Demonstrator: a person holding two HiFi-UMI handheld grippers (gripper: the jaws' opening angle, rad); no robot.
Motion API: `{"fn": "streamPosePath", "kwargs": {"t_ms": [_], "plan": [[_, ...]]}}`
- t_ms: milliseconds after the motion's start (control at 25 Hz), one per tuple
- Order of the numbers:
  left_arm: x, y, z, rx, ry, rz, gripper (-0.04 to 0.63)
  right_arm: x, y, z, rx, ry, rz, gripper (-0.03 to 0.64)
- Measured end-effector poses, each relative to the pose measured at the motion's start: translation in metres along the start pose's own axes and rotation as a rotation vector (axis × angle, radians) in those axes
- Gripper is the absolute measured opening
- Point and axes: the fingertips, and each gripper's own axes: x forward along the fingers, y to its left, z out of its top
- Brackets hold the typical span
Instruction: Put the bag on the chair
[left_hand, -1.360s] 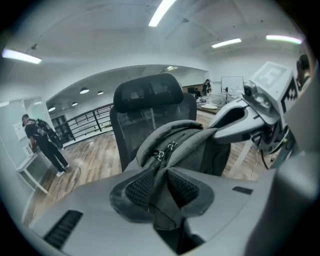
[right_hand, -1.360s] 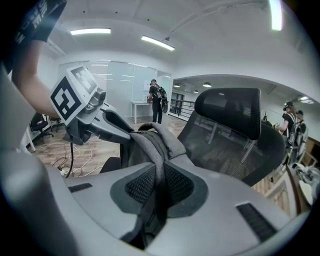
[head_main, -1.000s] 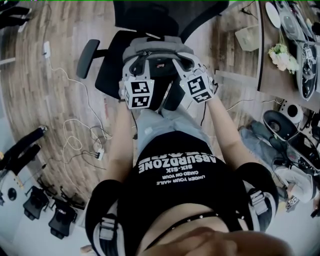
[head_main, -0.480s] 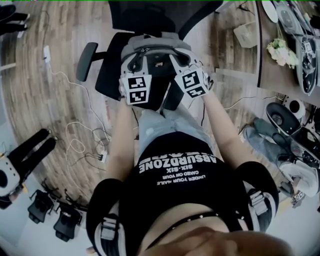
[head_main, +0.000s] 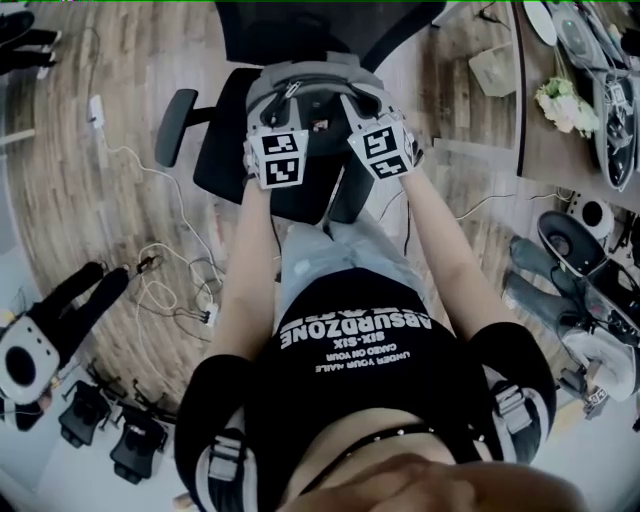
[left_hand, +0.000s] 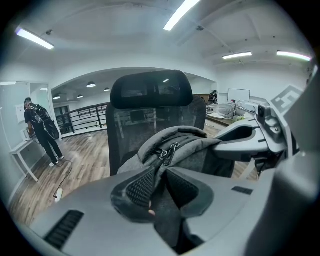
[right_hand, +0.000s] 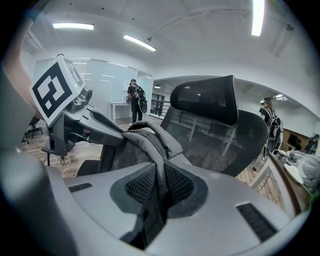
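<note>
**A:** Where is the bag (head_main: 312, 92) hanging right now?

**B:** It is hanging upright over the chair (head_main: 178, 122), above the seat (head_main: 222, 150) and just in front of the backrest (left_hand: 131, 127). Its zipped top is pointing up. I cannot tell whether its bottom is touching the seat.

**A:** What is the left gripper (left_hand: 161, 182) doing?

**B:** Its jaws have just been closing, and grey fabric of the bag is sitting between the pads. It is pinching the bag on the person's left side.

**A:** And the right gripper (right_hand: 160, 182)?

**B:** It is squeezing a fold of the same grey fabric. The pads are standing close together with the cloth running up between them.

**A:** So both are carrying it?

**B:** Yes, one on each side of the bag's top, with both arms stretching forward over the chair.

**A:** Is anything lying around the chair?

**B:** Pale cables (head_main: 150, 285) are trailing across the wooden floor (head_main: 80, 200), well apart from the chair on the person's left.
</note>
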Motion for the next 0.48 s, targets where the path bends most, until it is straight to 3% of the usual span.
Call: {"fn": "streamPosePath", "kwargs": {"t_ms": [160,360,480], "plan": [[0.014,-0.005,0.007,0.025,0.013,-0.007,0.086,0.01,-0.016,-0.006,0.003,0.016,-0.01,0.06],[0.029,-0.008,0.02,0.155,0.056,-0.014,0.087,0.025,-0.036,-0.009,0.028,0.042,-0.032,0.06],[0.039,-0.005,0.024,0.187,0.058,0.005,0.087,0.034,-0.042,-0.009,0.037,0.059,-0.046,0.06]]}}
